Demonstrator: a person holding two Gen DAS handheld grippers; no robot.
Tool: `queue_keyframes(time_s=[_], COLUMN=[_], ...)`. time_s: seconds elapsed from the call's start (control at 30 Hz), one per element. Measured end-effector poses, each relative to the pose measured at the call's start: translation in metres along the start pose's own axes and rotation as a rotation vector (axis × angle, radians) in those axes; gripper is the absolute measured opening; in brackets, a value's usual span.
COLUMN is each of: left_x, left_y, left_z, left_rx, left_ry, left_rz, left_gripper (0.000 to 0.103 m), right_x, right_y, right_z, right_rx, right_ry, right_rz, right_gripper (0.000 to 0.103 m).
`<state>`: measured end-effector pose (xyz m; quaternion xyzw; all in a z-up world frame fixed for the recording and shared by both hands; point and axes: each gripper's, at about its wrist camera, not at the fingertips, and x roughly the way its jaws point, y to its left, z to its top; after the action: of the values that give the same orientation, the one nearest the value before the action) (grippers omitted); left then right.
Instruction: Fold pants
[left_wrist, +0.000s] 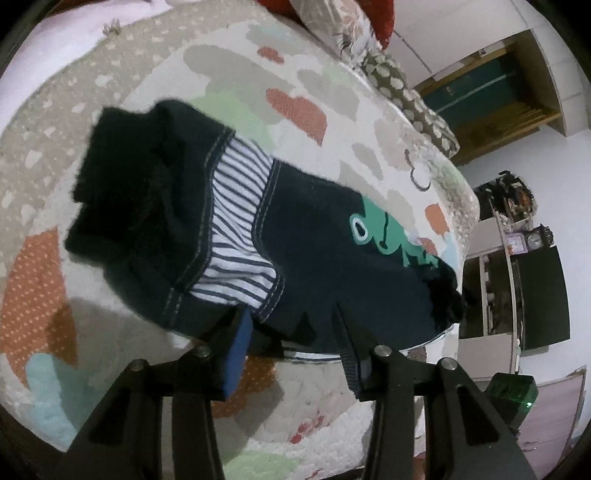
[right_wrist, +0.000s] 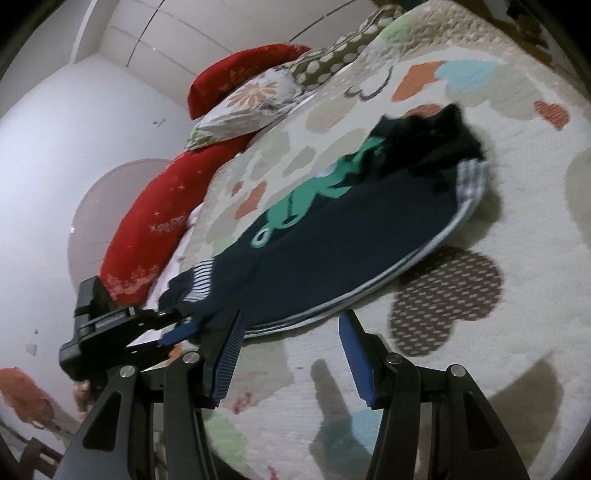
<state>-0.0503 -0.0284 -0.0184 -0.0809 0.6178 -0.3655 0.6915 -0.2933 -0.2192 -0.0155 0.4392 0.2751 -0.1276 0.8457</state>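
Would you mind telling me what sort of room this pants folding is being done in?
Most likely a bedroom. The pants lie on a bed with a patchwork quilt, red and floral pillows sit at its head, and a shelf with a small clock stands beside it.

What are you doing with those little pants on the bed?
Someone is folding small navy pants with a green frog patch on a patterned quilt, holding a gripping tool in each hand. The left tool and right tool are both open at the pants' near edge. The pants lie partly folded, striped lining showing.
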Motion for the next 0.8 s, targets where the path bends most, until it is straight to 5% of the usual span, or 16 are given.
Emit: queue_keyframes(time_s=[0.07, 0.13, 0.47, 0.67, 0.8], left_x=[0.007, 0.009, -0.017, -0.03, -0.034], left_y=[0.0, -0.001, -0.015, -0.021, -0.019], left_z=[-0.001, -0.001, 0.003, 0.002, 0.003], left_rx=[-0.001, 0.015, 0.033, 0.068, 0.086], left_ry=[0.02, 0.015, -0.049, -0.079, -0.102], left_rz=[0.006, 0.032, -0.036, -0.051, -0.028], left_gripper=[0.04, 0.005, 0.004, 0.004, 0.004], right_x=[0.006, 0.013, 0.063, 0.09, 0.078], right_y=[0.004, 0.011, 0.029, 0.034, 0.019], right_z=[-0.001, -0.002, -0.001, 0.007, 0.021], right_rx=[0.006, 0.009, 0.164, 0.192, 0.2], right_ry=[0.02, 0.04, 0.194, 0.214, 0.144], right_rz=[0.031, 0.069, 0.385, 0.327, 0.214], right_gripper=[0.057, 0.057, 0.059, 0.059, 0.059])
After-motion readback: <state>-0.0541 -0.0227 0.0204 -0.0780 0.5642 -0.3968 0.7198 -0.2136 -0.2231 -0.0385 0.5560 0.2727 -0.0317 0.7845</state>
